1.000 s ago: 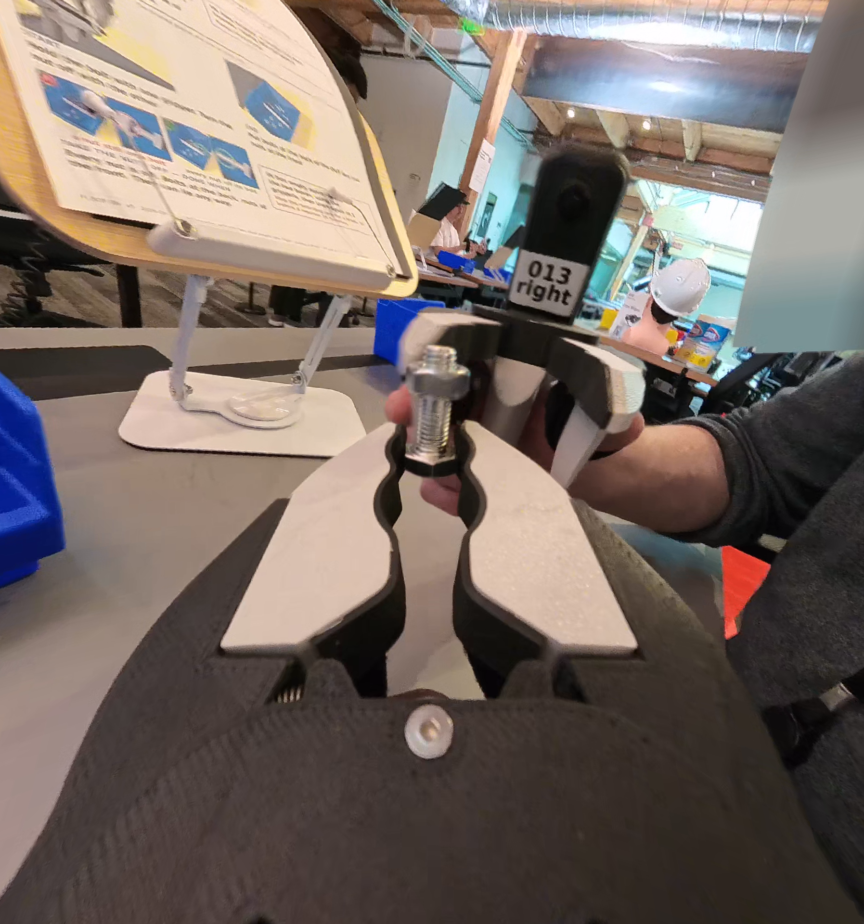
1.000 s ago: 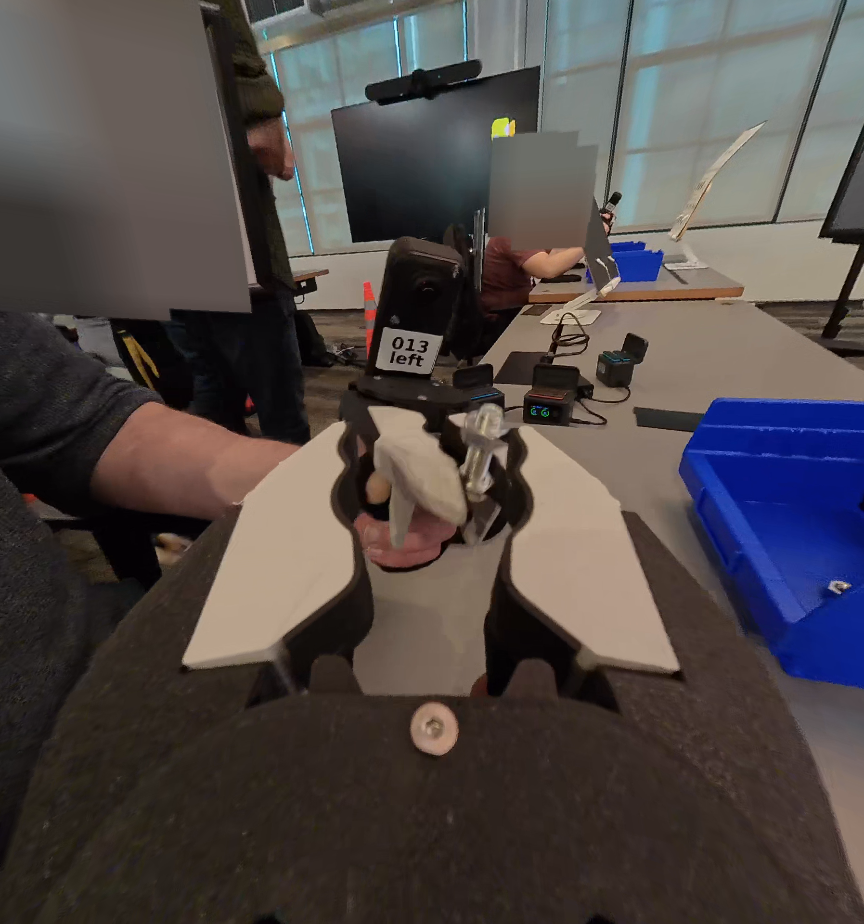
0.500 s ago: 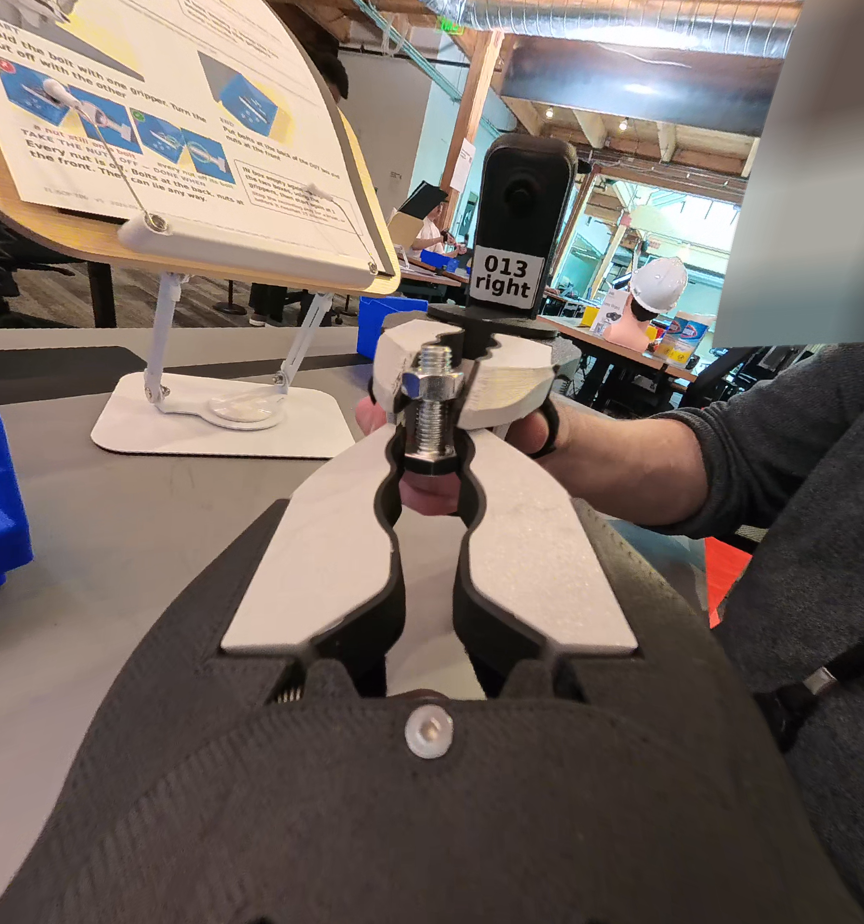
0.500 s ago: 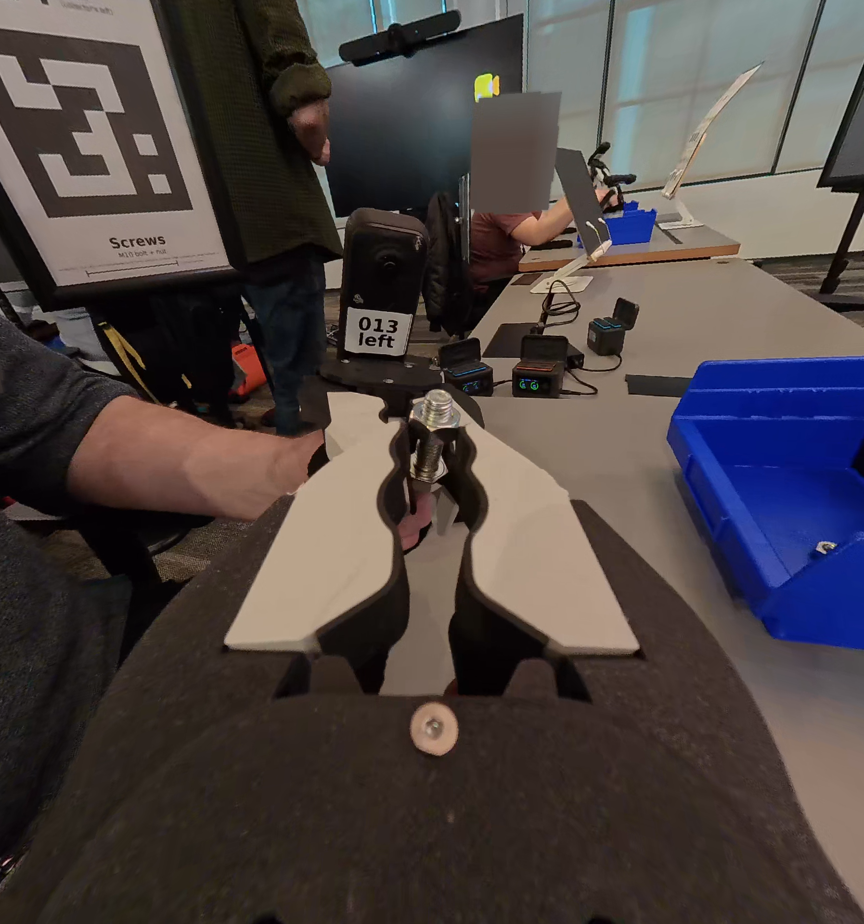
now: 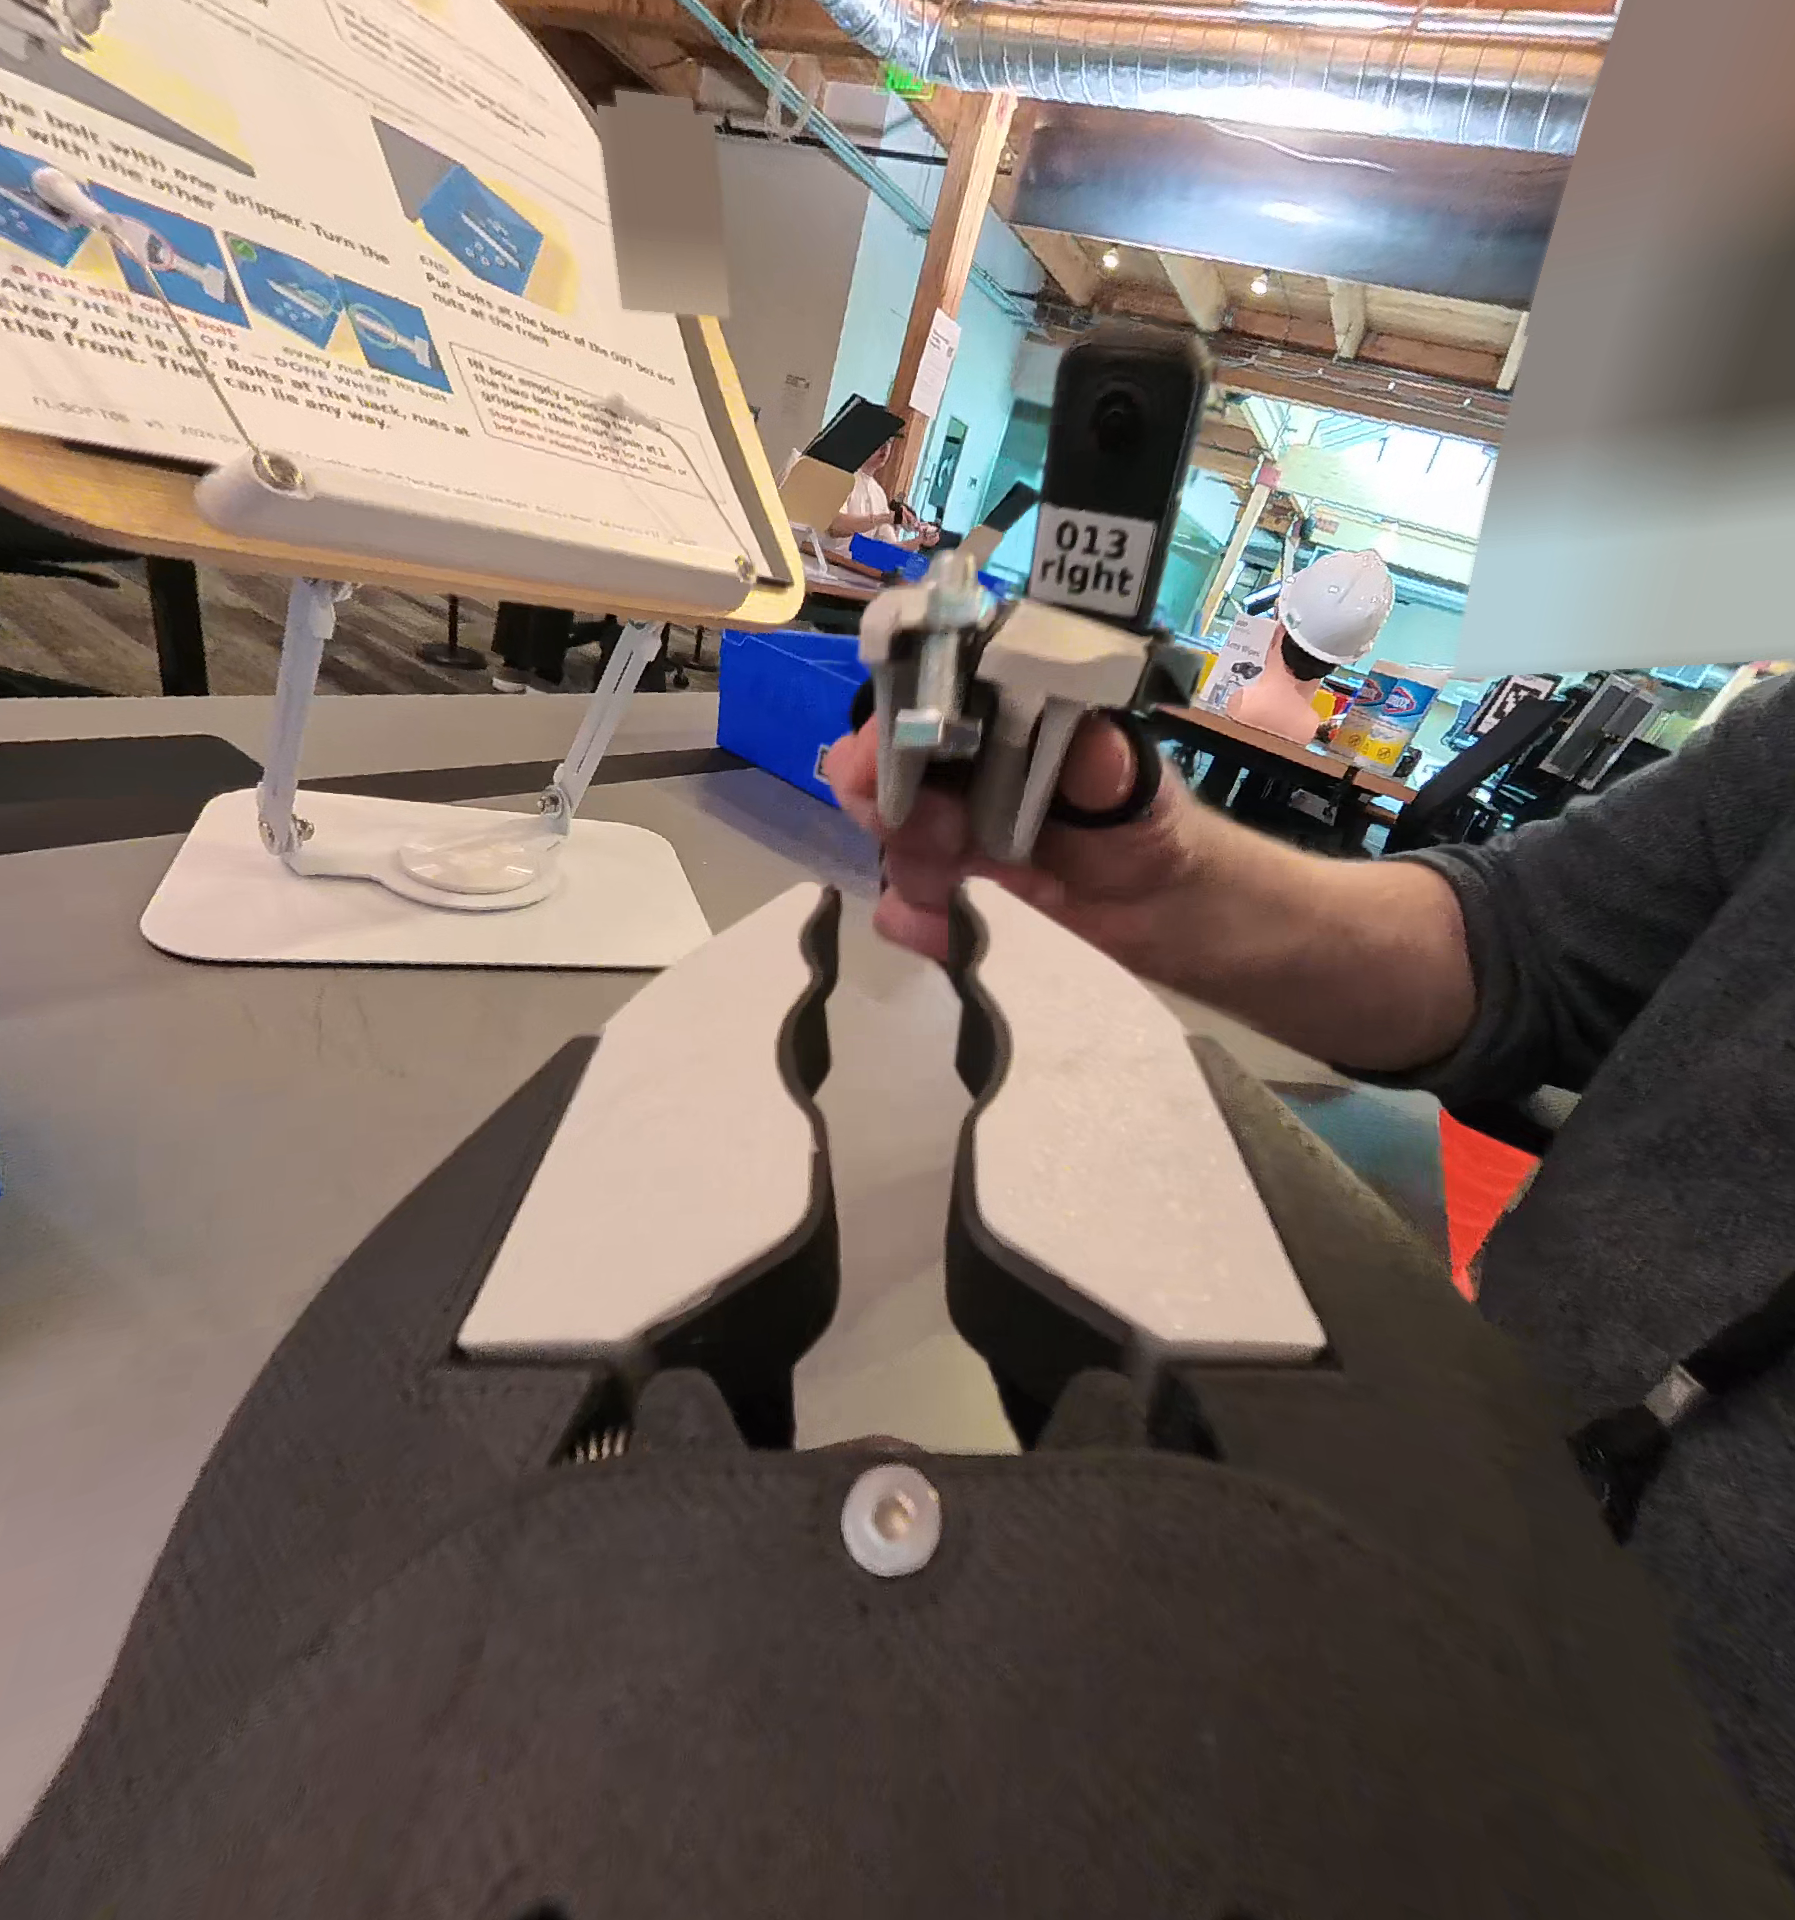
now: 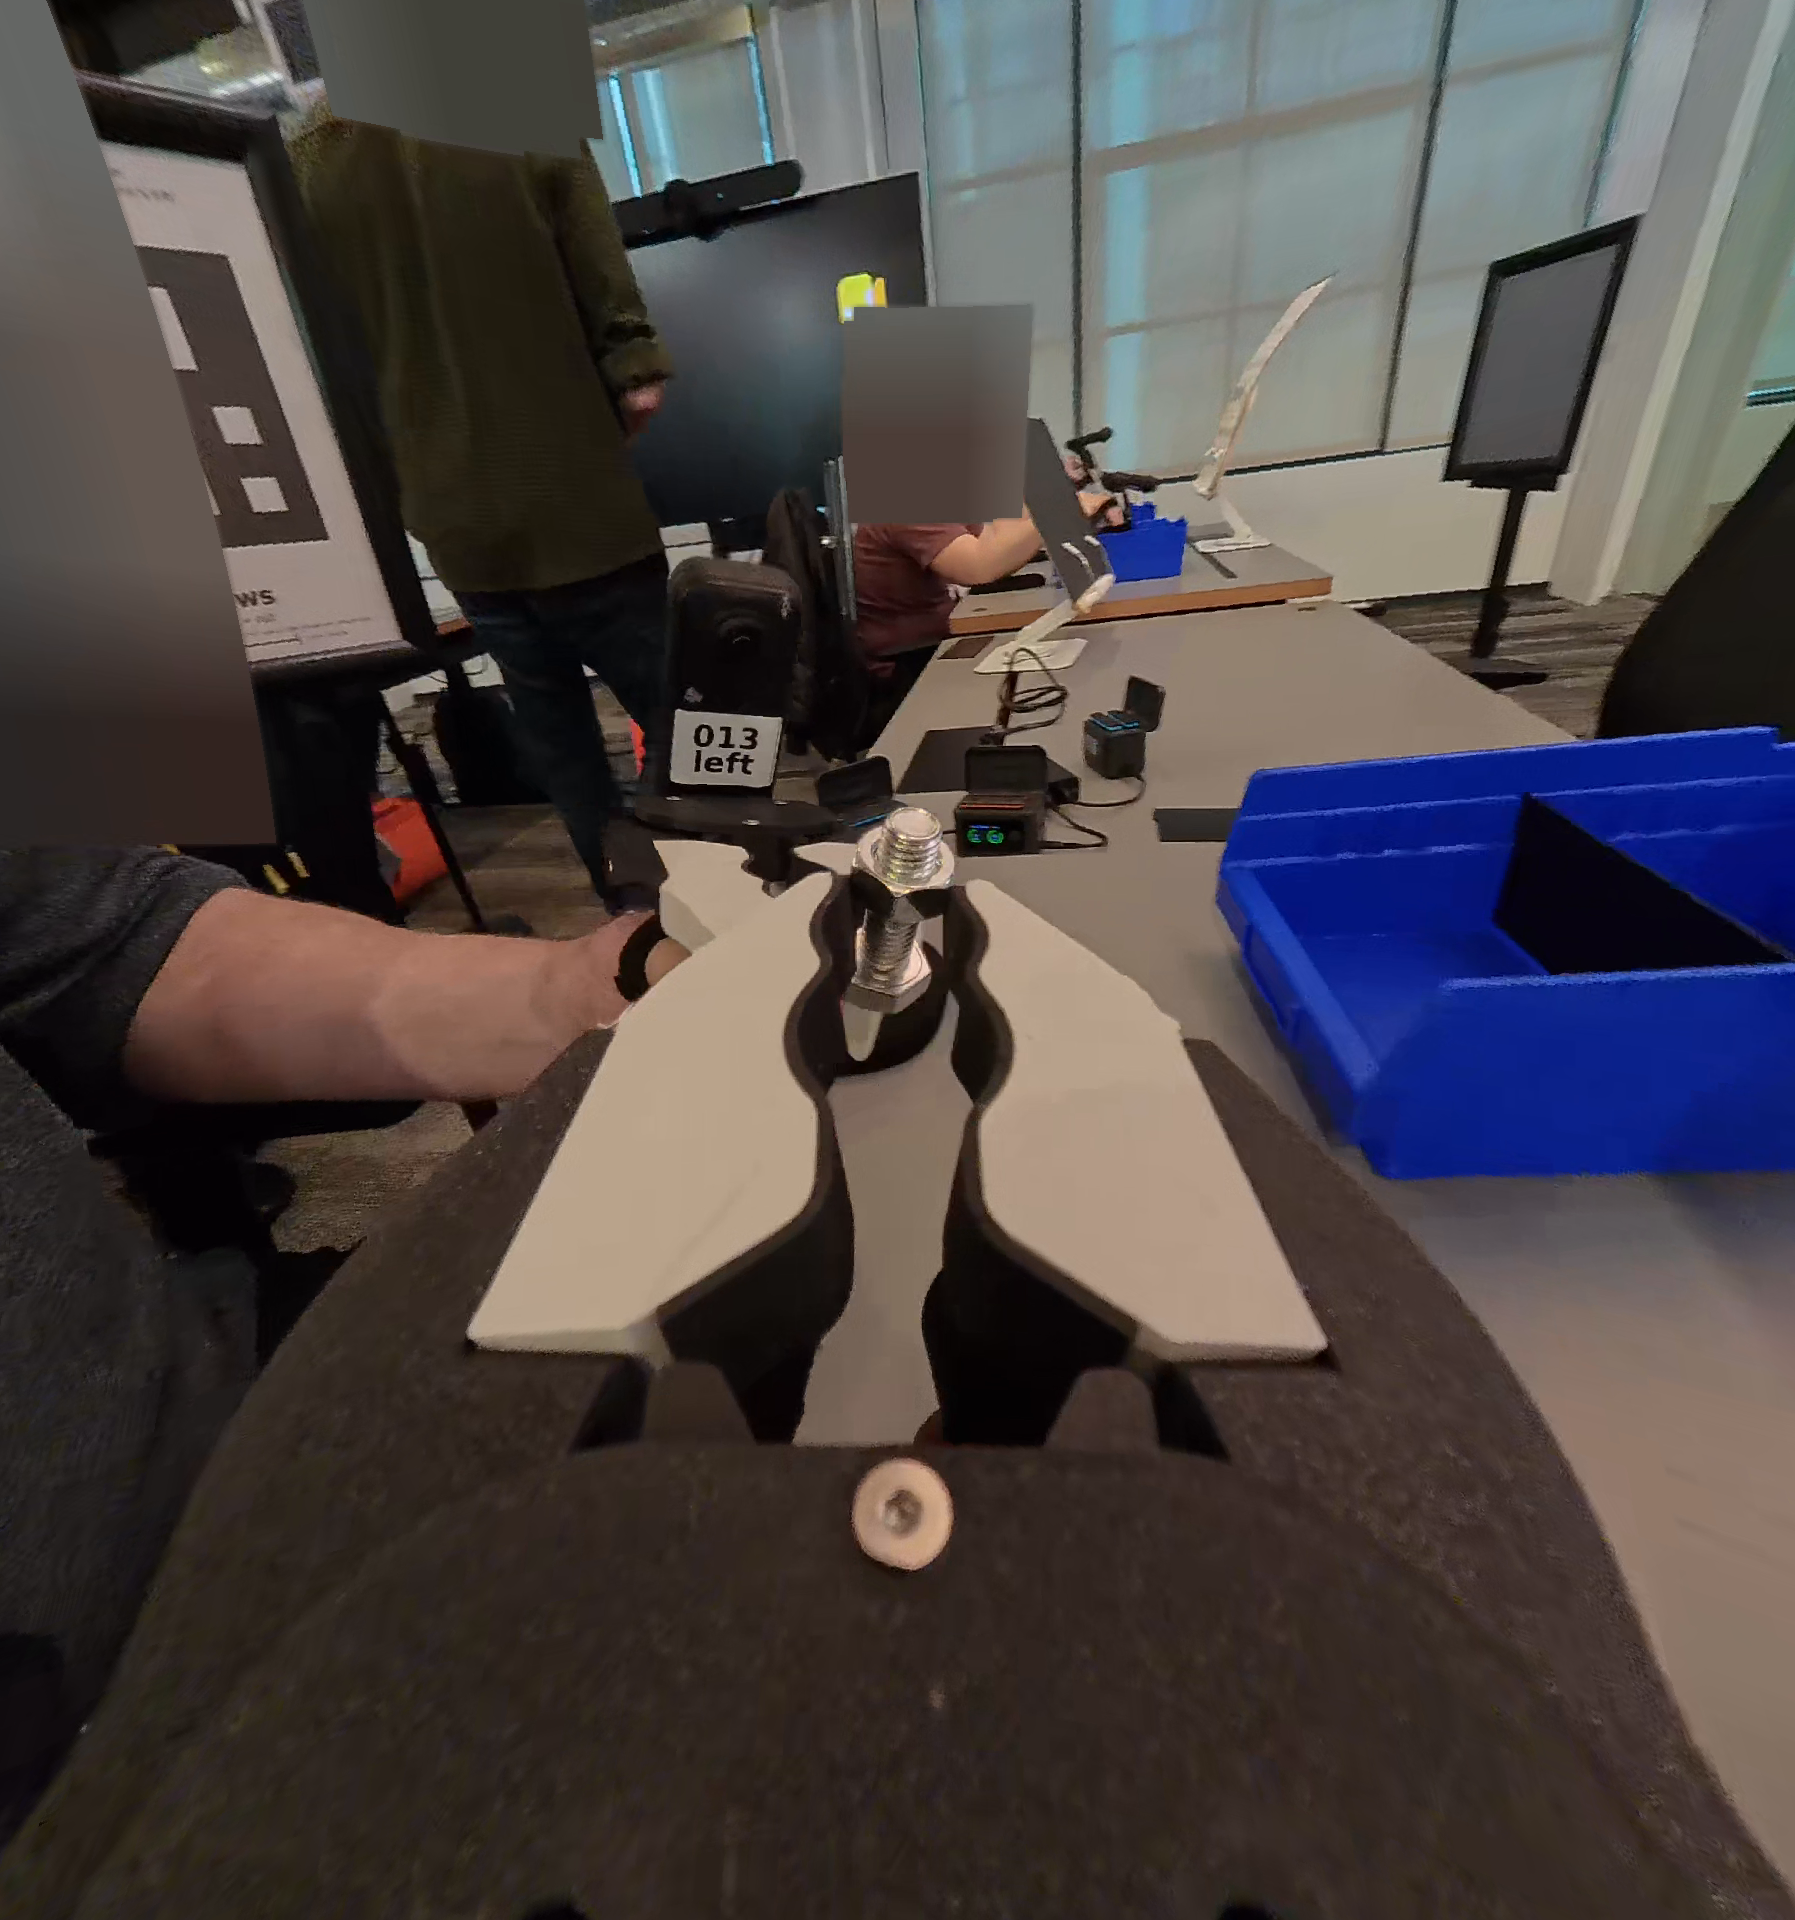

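I am holding the right gripper [image 6: 898, 914] above the grey table [image 6: 1288, 675], its jaws pinching the nut [image 6: 903, 868] on an upright steel bolt [image 6: 891, 951]. My left gripper [image 5: 888, 925] is hanging just below with its jaws slightly apart and bare, nothing between them. A blue bin [image 6: 1558, 956] is sitting toward the table's right edge and a white document stand [image 5: 425, 873] toward the far edge, leaving open tabletop between.
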Available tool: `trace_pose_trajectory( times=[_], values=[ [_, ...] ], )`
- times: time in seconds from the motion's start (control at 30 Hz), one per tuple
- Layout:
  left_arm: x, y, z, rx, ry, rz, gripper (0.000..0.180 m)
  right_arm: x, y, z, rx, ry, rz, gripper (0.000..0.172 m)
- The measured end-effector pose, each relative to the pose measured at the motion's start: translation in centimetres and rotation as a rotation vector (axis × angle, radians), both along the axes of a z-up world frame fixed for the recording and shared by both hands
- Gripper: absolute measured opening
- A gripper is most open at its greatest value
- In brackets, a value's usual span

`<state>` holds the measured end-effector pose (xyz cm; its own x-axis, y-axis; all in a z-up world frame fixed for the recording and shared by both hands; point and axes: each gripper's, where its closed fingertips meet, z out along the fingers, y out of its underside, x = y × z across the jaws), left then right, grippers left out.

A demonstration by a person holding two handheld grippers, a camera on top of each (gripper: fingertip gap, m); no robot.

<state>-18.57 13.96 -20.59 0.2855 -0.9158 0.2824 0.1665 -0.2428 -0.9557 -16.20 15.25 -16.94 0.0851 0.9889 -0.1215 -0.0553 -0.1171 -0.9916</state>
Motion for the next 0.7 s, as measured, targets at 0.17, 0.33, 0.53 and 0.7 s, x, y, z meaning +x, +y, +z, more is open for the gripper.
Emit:
trace_pose_trajectory(
  times=[0.17,0.33,0.53,0.7],
  values=[
    [-0.4,0.4,-1.0,-0.009,0.041,0.019,0.0,7.1,1.2,1.6,0.022,-0.034,-0.142,0.016],
    [-0.9,1.3,-2.2,-0.022,0.106,0.081,0.0,18.2,4.1,3.4,0.039,-0.129,-0.425,0.016],
    [-2.4,2.4,-2.5,-0.007,0.166,0.166,0.0,36.9,9.1,3.3,-0.024,-0.298,-0.901,0.016],
    [-4.5,3.7,-2.6,-0.013,0.213,0.268,0.006,49.1,12.2,-4.1,-0.26,-0.525,-1.13,0.016]
  ],
)
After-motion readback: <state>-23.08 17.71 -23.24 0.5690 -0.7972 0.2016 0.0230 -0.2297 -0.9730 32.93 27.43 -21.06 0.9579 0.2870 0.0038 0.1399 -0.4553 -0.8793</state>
